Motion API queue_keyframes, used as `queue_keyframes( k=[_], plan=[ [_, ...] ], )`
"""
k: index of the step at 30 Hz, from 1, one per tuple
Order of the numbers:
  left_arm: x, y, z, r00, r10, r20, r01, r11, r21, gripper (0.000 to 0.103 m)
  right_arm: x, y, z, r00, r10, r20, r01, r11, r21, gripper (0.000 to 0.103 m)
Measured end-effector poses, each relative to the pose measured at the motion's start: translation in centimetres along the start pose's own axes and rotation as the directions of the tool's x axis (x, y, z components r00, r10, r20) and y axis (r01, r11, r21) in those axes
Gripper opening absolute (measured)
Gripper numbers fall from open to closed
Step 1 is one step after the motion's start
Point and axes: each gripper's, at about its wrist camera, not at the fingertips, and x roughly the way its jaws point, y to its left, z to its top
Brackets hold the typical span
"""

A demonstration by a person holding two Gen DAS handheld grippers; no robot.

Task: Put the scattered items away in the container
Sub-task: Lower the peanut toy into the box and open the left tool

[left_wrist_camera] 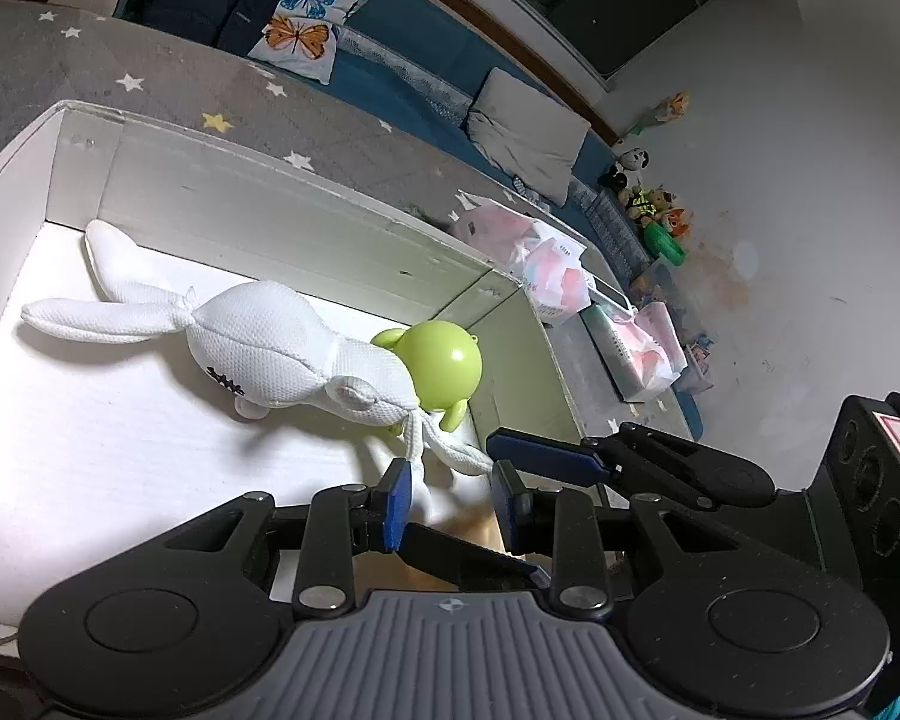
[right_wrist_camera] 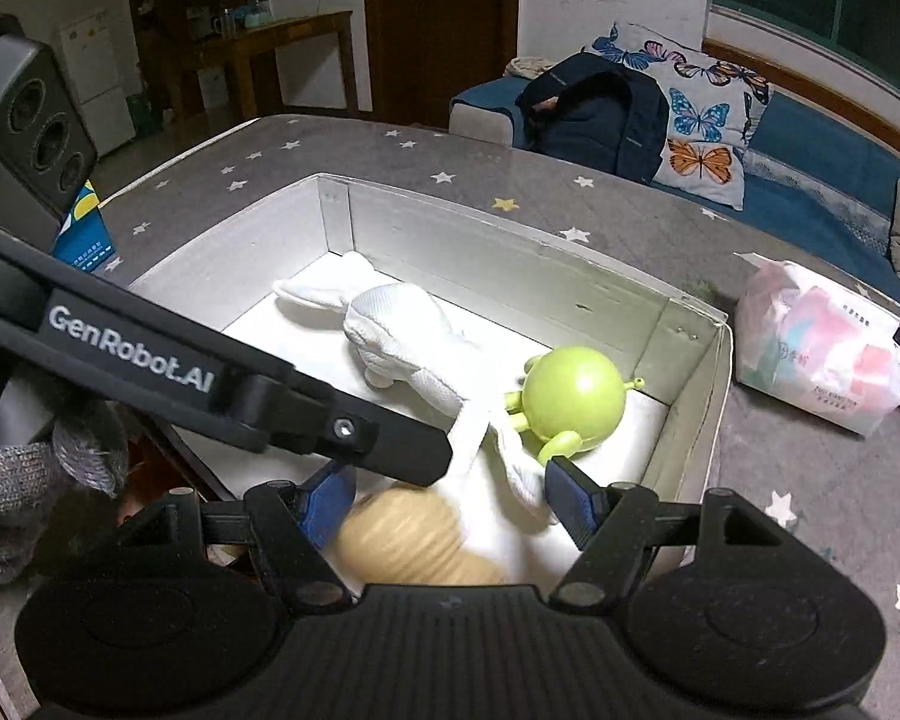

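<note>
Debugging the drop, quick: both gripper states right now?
Left gripper: open, holding nothing.
Right gripper: open; blurred tan toy sits between its fingers, not gripped.

The box [right_wrist_camera: 699, 372] sits on the worktop [right_wrist_camera: 390, 150]; inside it, the plush rabbit [right_wrist_camera: 402, 330] lies left of the round toy [right_wrist_camera: 573, 399], touching it.

White rabbit [left_wrist_camera: 258, 348], lime-green figure [left_wrist_camera: 444, 363]

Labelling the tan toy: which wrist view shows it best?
Right wrist: the tan toy sits blurred but mostly whole between the right gripper fingers. Left wrist shows only a blurred tan sliver behind the left gripper.
</note>
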Motion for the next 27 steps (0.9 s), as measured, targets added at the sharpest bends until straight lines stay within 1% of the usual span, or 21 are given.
queue_keyframes(
  k=[6, 12, 20, 23, 27],
  plan=[
    [-0.1, 0.1, -0.1, 1.000, 0.003, 0.003, -0.003, 1.000, 0.002, 0.031, -0.3, -0.2, -0.2, 1.000, -0.004, 0.020, 0.004, 1.000, 0.006, 0.071],
    [-0.5, -0.2, -0.3, 1.000, 0.015, 0.023, -0.015, 1.000, 0.009, 0.031, -1.6, -0.1, -0.6, 0.998, -0.006, 0.057, 0.005, 1.000, 0.020, 0.071],
    [-2.6, -1.1, -1.1, 0.996, 0.040, 0.085, -0.043, 0.998, 0.039, 0.031, -4.6, 1.1, -1.5, 0.988, -0.029, 0.152, 0.028, 1.000, 0.010, 0.071],
    [-3.8, -1.5, -1.8, 0.992, 0.041, 0.118, -0.048, 0.997, 0.054, 0.031, -6.0, 1.9, -2.2, 0.980, -0.045, 0.191, 0.048, 0.999, -0.010, 0.072],
    [-5.6, -1.9, -3.2, 0.986, 0.041, 0.159, -0.053, 0.996, 0.070, 0.031, -7.6, 2.9, -3.7, 0.973, -0.049, 0.227, 0.055, 0.998, -0.020, 0.072]
  ],
)
